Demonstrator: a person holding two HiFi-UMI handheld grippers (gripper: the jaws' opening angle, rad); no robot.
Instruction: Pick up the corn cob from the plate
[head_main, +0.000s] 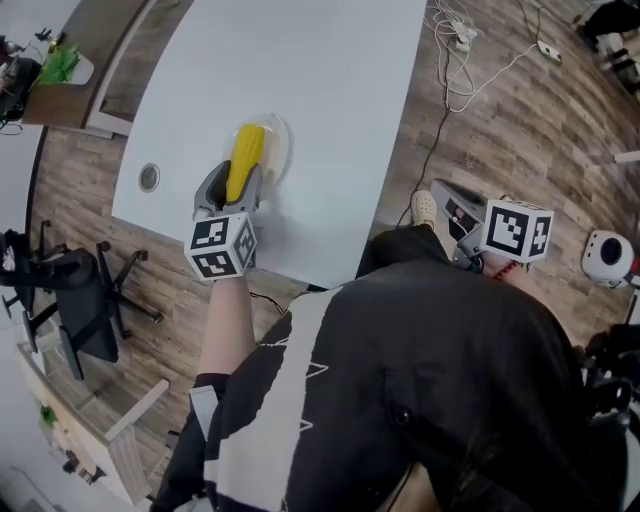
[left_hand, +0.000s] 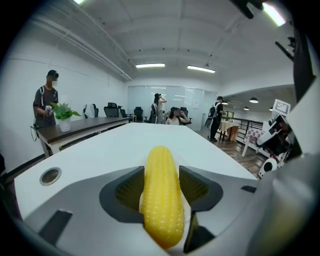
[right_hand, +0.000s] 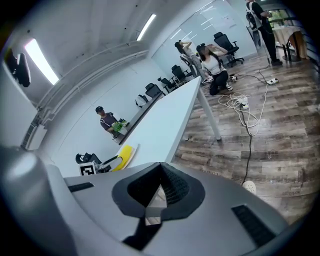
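A yellow corn cob (head_main: 245, 158) lies lengthwise over a clear plate (head_main: 279, 150) on the white table (head_main: 320, 80). My left gripper (head_main: 236, 175) is shut on the cob's near half, one pad against each side. In the left gripper view the corn cob (left_hand: 161, 200) fills the gap between the grey jaws of the left gripper (left_hand: 161, 172). Whether the cob still rests on the plate I cannot tell. My right gripper (head_main: 447, 192) is off the table's right edge, above the floor, shut on nothing. From the right gripper view the cob (right_hand: 125, 156) shows far left, beyond the right gripper (right_hand: 160, 172).
A round cable hole (head_main: 149, 178) sits in the table left of the plate. Cables (head_main: 455, 60) trail on the wooden floor to the right. An office chair (head_main: 75, 290) stands at the left, and a white device (head_main: 608, 258) at the far right. People stand far beyond the table.
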